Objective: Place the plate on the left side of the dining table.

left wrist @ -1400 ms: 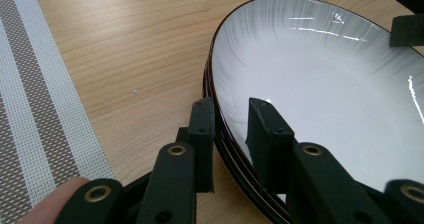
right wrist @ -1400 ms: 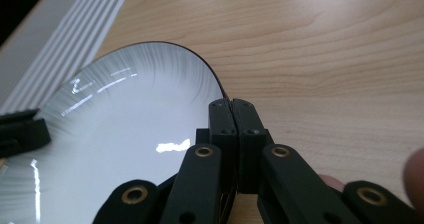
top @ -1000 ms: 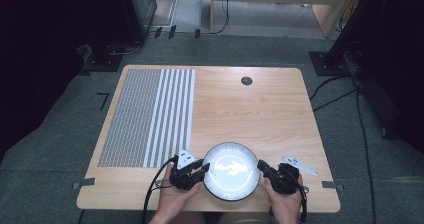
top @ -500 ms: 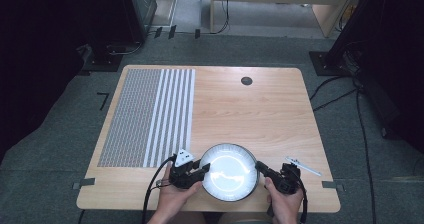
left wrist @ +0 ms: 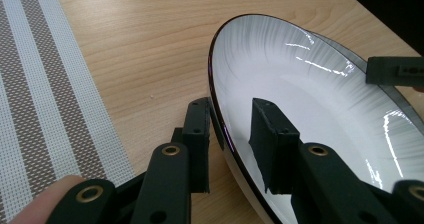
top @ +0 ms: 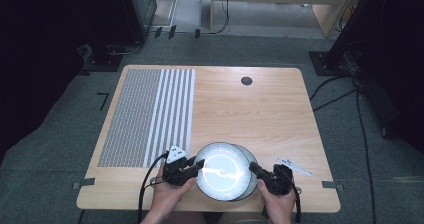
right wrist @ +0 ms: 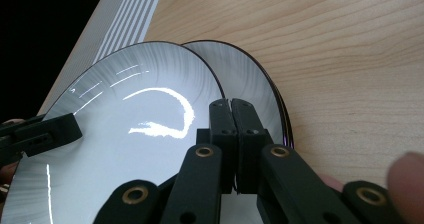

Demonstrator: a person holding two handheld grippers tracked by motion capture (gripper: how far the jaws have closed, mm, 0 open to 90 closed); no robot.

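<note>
Two white plates (top: 222, 170) sit stacked at the table's near edge — the upper one (right wrist: 125, 129) offset left of the lower (right wrist: 250, 84). One striped placemat (top: 150, 111) lies at the left, one small dark disc (top: 246, 80) at the far side — two grippers, left (top: 199, 163) and right (top: 252, 168).

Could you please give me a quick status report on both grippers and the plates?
Left gripper open, jaws straddling top plate rim. Right gripper shut at the opposite rim. Lower plate beneath, offset. Striped placemat apart, nothing blocking.
</note>
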